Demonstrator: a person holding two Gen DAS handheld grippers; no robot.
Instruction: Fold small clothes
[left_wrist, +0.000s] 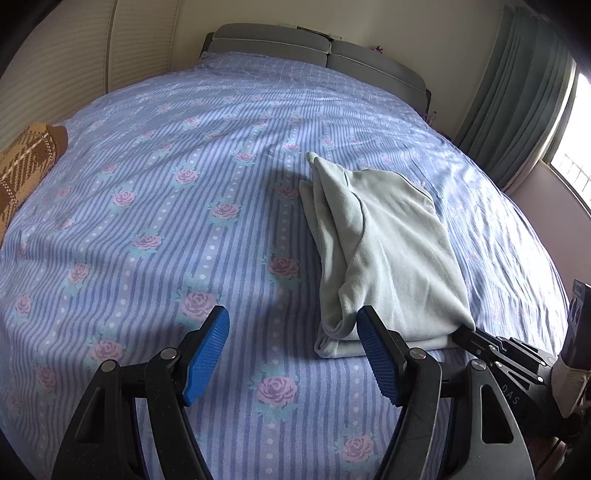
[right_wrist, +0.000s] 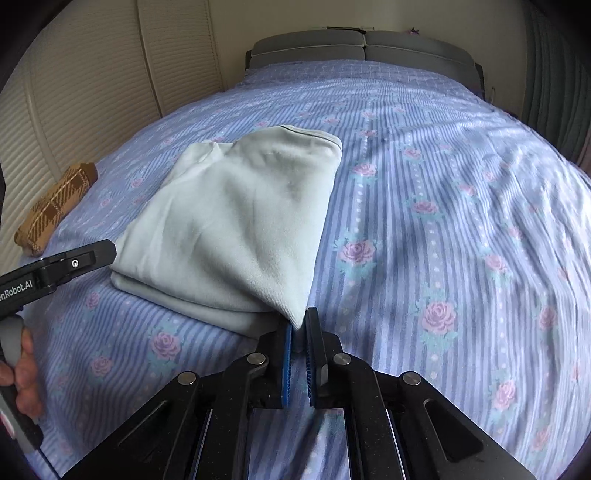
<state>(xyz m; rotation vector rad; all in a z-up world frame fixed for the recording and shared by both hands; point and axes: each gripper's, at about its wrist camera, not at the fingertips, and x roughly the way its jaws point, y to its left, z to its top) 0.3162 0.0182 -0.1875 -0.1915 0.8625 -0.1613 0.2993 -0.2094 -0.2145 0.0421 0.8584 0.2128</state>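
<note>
A pale mint garment (left_wrist: 384, 251) lies folded on the bed, also in the right wrist view (right_wrist: 236, 221). My left gripper (left_wrist: 291, 325) is open and empty, just left of the garment's near left corner; its right finger touches or nearly touches that edge. My right gripper (right_wrist: 299, 323) is shut on the garment's near right corner and holds it slightly raised. The right gripper's tip shows in the left wrist view (left_wrist: 469, 334) at that corner. The left gripper's tip shows in the right wrist view (right_wrist: 99, 251) beside the garment's left edge.
The bed (left_wrist: 184, 229) has a blue striped cover with pink roses. A folded brown plaid garment (left_wrist: 26, 166) lies at the left edge, also in the right wrist view (right_wrist: 55, 206). Grey headboard (left_wrist: 314, 48) at the back, louvred doors left, curtain and window right.
</note>
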